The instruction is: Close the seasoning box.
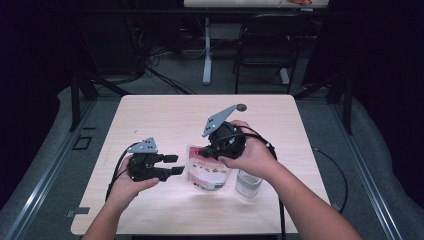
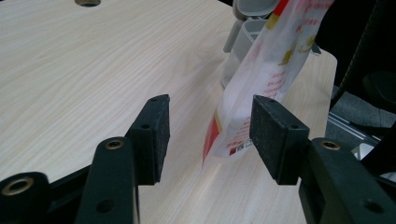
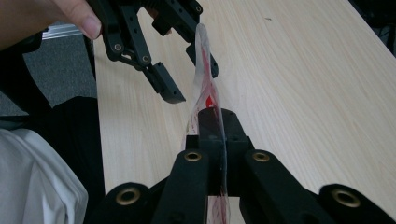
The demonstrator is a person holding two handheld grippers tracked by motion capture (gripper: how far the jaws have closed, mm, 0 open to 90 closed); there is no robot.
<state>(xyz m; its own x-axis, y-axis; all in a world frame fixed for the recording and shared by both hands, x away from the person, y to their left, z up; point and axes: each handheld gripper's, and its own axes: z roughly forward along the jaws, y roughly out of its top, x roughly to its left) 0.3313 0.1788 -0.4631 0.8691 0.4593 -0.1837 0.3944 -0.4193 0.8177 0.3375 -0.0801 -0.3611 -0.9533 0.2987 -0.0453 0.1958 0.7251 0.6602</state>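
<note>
A clear plastic bag [image 1: 211, 173] with red and white print hangs upright over the wooden table [image 1: 165, 115]. My right gripper [image 1: 209, 151] is shut on the bag's top edge [image 3: 208, 100]; its jaws [image 3: 212, 119] pinch the film. My left gripper [image 1: 173, 165] is open at the bag's left side. In the left gripper view the bag's lower corner [image 2: 233, 126] stands between the two open pads [image 2: 210, 133], touching neither. The right gripper view shows the left gripper [image 3: 180, 70] straddling the bag's far end.
A clear cup [image 1: 248, 183] stands just right of the bag, under my right wrist. A round cable hole [image 1: 241, 106] is near the table's far edge. A chair [image 1: 265, 45] and another table's leg [image 1: 207, 50] stand beyond the table.
</note>
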